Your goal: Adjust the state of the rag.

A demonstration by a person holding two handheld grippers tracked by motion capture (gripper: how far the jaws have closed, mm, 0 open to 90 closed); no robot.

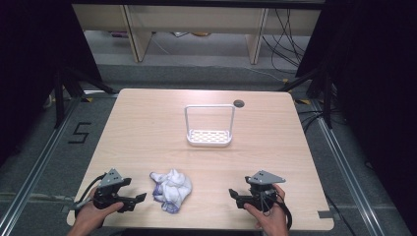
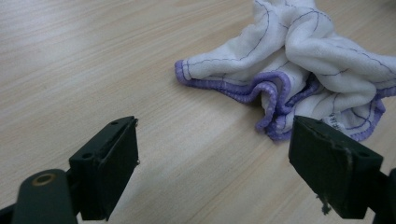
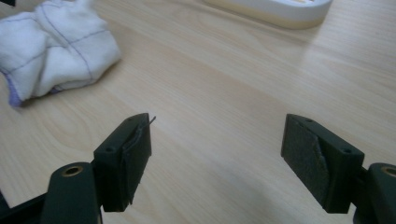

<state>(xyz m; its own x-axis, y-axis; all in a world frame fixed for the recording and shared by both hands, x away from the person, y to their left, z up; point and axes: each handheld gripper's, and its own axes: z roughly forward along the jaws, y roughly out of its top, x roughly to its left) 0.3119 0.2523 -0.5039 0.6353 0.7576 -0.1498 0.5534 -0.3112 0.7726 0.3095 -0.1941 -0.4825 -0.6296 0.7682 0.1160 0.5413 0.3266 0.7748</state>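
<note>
A crumpled white cloth with purple edging (image 1: 171,190) lies near the table's front edge, between my two grippers. In the left gripper view the cloth (image 2: 299,70) sits just ahead and to the right of the jaws. My left gripper (image 1: 135,192) (image 2: 215,163) is open on the cloth's left, close to it, with nothing between its jaws. On the cloth's right, a hand's width away, my right gripper (image 1: 235,197) (image 3: 217,158) is open and empty; its view has the cloth (image 3: 51,46) at the upper left. A white rack with a tall handle (image 1: 209,127) stands mid-table.
The rack's white base (image 3: 275,11) appears at the top of the right gripper view. The wooden table (image 1: 147,128) has a dark round grommet (image 1: 239,103) near its far edge. Shelving legs and cables lie on the floor beyond.
</note>
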